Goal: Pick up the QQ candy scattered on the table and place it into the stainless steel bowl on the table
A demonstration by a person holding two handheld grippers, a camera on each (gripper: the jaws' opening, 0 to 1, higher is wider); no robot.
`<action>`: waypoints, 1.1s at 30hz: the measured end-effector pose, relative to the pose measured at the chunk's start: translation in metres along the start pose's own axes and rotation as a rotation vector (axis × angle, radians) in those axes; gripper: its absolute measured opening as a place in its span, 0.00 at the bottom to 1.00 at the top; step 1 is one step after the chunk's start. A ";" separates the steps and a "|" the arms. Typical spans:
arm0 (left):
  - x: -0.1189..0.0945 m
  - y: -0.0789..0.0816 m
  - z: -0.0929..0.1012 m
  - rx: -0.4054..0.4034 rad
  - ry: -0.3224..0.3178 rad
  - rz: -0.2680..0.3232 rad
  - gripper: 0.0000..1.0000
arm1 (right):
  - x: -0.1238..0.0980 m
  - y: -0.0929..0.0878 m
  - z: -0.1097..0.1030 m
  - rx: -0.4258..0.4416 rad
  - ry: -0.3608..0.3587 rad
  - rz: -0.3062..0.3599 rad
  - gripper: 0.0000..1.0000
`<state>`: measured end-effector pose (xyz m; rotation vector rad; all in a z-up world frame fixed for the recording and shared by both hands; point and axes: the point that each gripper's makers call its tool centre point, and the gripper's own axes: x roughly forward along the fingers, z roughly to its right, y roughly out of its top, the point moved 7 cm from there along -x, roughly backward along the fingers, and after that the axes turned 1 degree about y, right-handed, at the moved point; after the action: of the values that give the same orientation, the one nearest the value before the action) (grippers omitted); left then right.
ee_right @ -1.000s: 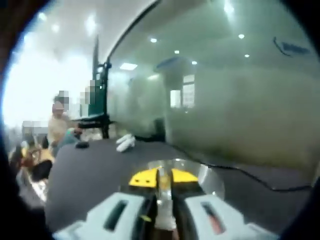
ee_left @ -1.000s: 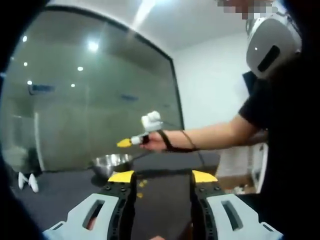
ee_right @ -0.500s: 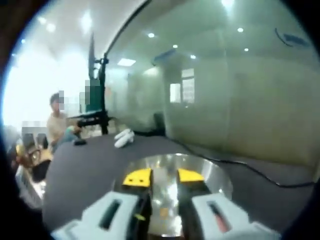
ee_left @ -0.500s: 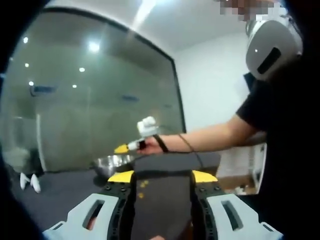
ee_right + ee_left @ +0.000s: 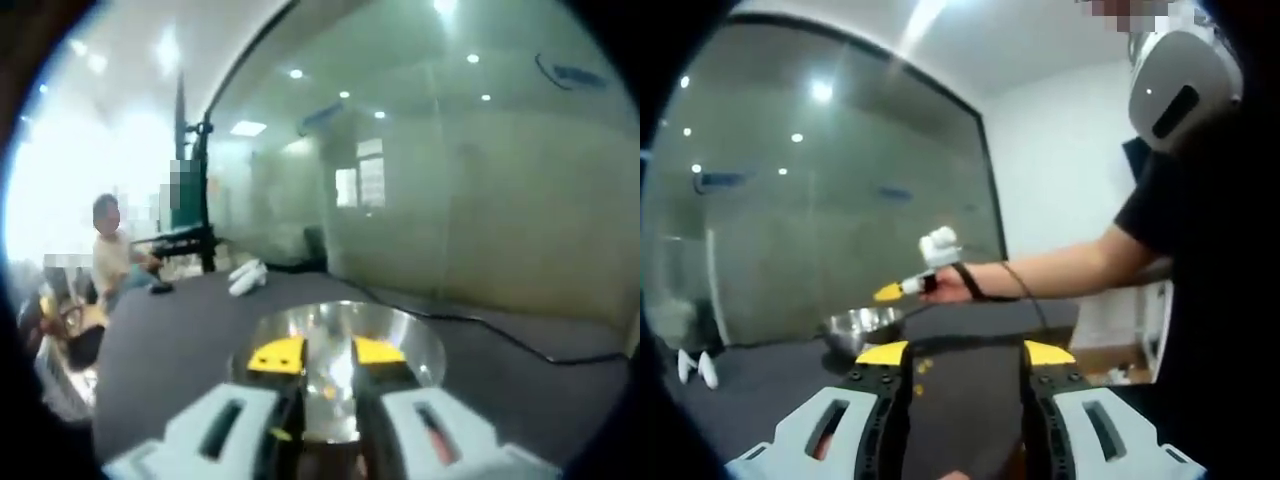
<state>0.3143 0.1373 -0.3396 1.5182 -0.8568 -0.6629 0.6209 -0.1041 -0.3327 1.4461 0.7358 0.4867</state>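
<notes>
Release step, by my reading: right claw, jaws parted and empty, hangs over the stainless steel bowl; next comes fetching candy from the tabletop before the parted, empty left claw.

My right gripper low centre with jaws parted over the stainless steel bowl, dark table, seated person at left, glass wall filling the upper right.

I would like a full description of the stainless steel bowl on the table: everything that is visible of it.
The stainless steel bowl is round, shiny metal, with a wide rim and a mirror-like inside that reflects the ceiling lights. It stands upright on the dark table. In the right gripper view, the right claw, jaws open, hangs over it. In the left gripper view the bowl sits beyond the scattered candies. Its contents are too blurred to tell.
</notes>
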 end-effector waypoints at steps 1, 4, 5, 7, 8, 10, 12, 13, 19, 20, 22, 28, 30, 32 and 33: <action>0.000 0.000 0.000 0.002 0.001 0.001 0.44 | -0.003 0.000 -0.002 -0.003 0.003 0.004 0.18; 0.001 0.000 -0.001 0.004 0.002 -0.001 0.44 | -0.008 -0.003 -0.007 -0.005 0.017 0.012 0.18; 0.001 0.000 -0.001 0.004 0.002 -0.001 0.44 | -0.009 -0.003 -0.008 -0.004 0.019 0.012 0.18; 0.003 -0.001 -0.002 0.007 0.002 -0.006 0.44 | -0.014 -0.004 -0.010 -0.029 0.008 0.001 0.18; 0.003 -0.002 -0.003 0.012 0.005 -0.010 0.44 | -0.017 -0.003 -0.012 -0.034 0.006 0.004 0.18; 0.004 -0.001 -0.005 0.013 0.011 -0.008 0.44 | -0.029 -0.002 -0.019 -0.029 0.009 0.000 0.20; 0.004 -0.001 -0.006 0.011 0.013 -0.004 0.44 | -0.043 -0.008 -0.032 -0.035 0.023 -0.017 0.21; 0.005 -0.001 -0.006 0.010 0.014 -0.006 0.44 | -0.052 -0.013 -0.040 -0.042 0.035 -0.011 0.21; 0.007 -0.007 -0.012 0.005 0.020 -0.026 0.46 | -0.107 -0.054 -0.076 -0.330 0.002 0.007 0.18; 0.008 -0.007 -0.014 0.005 0.023 -0.027 0.46 | -0.116 -0.064 -0.084 -0.306 0.019 -0.006 0.18; 0.008 -0.005 -0.016 0.007 0.026 -0.021 0.46 | -0.136 -0.081 -0.100 -0.218 0.088 0.016 0.19; 0.011 -0.007 -0.019 0.005 0.026 -0.018 0.46 | -0.157 -0.125 -0.090 -0.119 0.115 -0.101 0.20; 0.012 -0.008 -0.018 0.007 0.024 -0.022 0.46 | -0.157 -0.129 -0.086 -0.098 0.107 -0.114 0.20; 0.012 -0.011 -0.018 0.012 0.022 -0.036 0.46 | -0.157 -0.129 -0.086 -0.076 0.107 -0.118 0.20; 0.013 -0.012 -0.018 0.014 0.022 -0.041 0.46 | -0.155 -0.130 -0.086 -0.068 0.109 -0.125 0.21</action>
<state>0.3373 0.1373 -0.3480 1.5564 -0.8171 -0.6702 0.4353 -0.1640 -0.4342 1.3096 0.8824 0.4920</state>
